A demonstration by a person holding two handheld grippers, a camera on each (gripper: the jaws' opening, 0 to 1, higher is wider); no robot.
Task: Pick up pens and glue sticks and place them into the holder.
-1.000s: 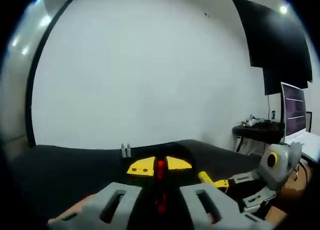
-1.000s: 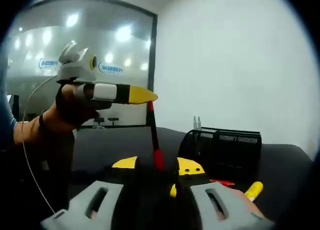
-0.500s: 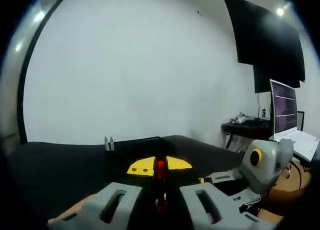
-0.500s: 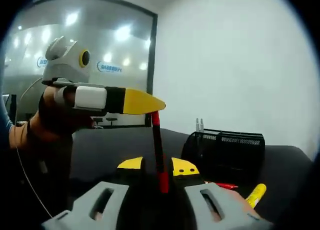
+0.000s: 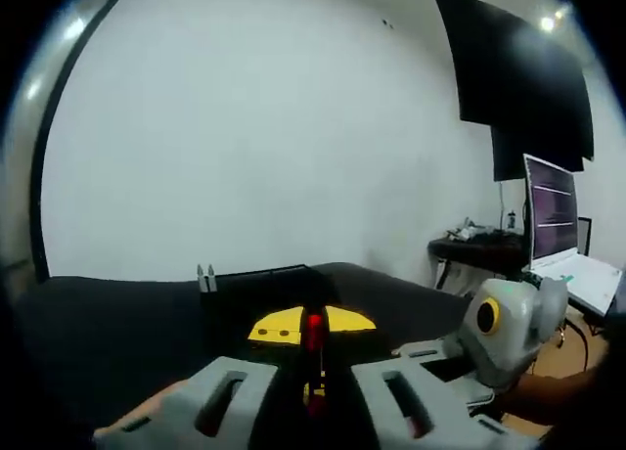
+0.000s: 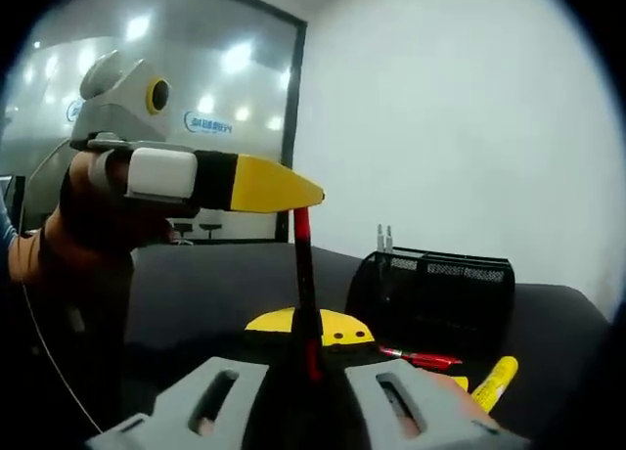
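Left gripper view: left gripper (image 5: 311,325) clamped on red pen (image 5: 313,331), only pen's end showing between yellow tips, rest hidden. Black mesh holder (image 5: 256,278) ahead, dim against dark table (image 5: 108,323). Right gripper (image 5: 494,325) low right, its jaw tips cut off from sight.

Right gripper view: right gripper (image 6: 305,331) pinched narrow on same red pen (image 6: 303,274), standing upright. Left gripper (image 6: 256,184) above, gripping pen's top. Holder (image 6: 435,289) ahead right. Another red pen (image 6: 419,356) and yellow glue stick (image 6: 494,383) lying just right of jaws, partly hidden.
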